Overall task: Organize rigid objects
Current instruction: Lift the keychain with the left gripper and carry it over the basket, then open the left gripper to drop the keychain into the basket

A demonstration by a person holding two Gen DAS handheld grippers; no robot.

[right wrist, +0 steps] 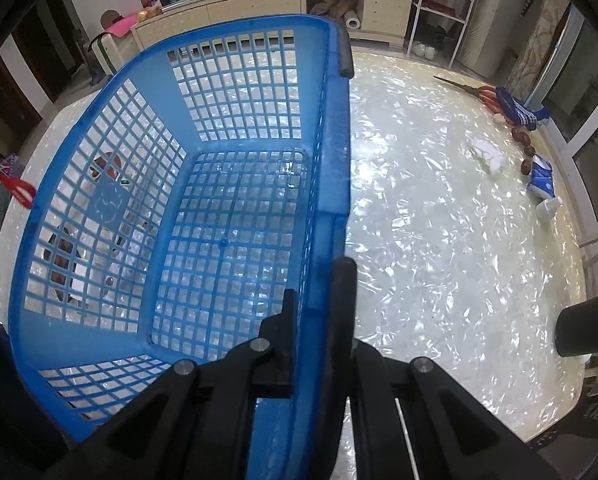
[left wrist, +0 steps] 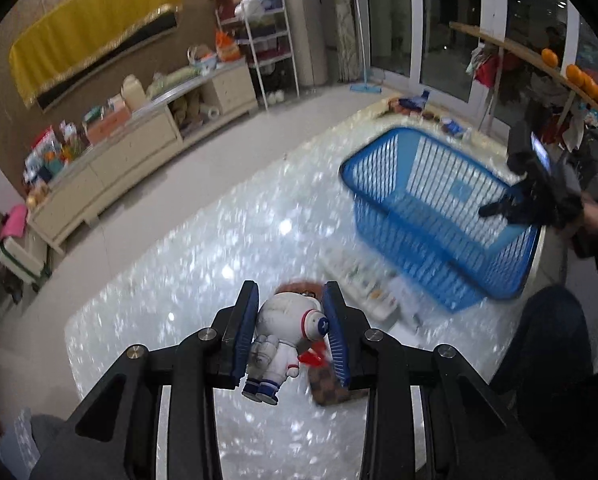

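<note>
Left gripper (left wrist: 290, 334) is clamped on the astronaut figurine (left wrist: 283, 338), blue pads pinching its round helmet from both sides, body and boots hanging free below the pads, above the glossy table (left wrist: 187, 264). Right gripper (right wrist: 319, 320) is closed on the wall and rim of the blue basket (right wrist: 179, 208), one finger inside, one outside; the left-wrist view shows it at the basket's right side.

Risks, as judgement:
- Grip is on a smooth curved helmet only, so the figurine could rotate or slip out during the carry to the basket.
- Dangling legs could catch the basket rim on the way in and knock the toy loose.
- The basket looks tilted in both views and is held by one thin wall; it may flex, swing or slide out of the fingers when the toy drops in.
- Left view is motion-blurred, so a fast move raises the slip chance.

Figurine: white glossy hard plastic, blue boots, blue star disc on the helmet side, small backpack, red tag just beside it. Rigid, light. A checkered brown item (left wrist: 331, 388) lies on the table beneath it. The basket looks empty.
</note>
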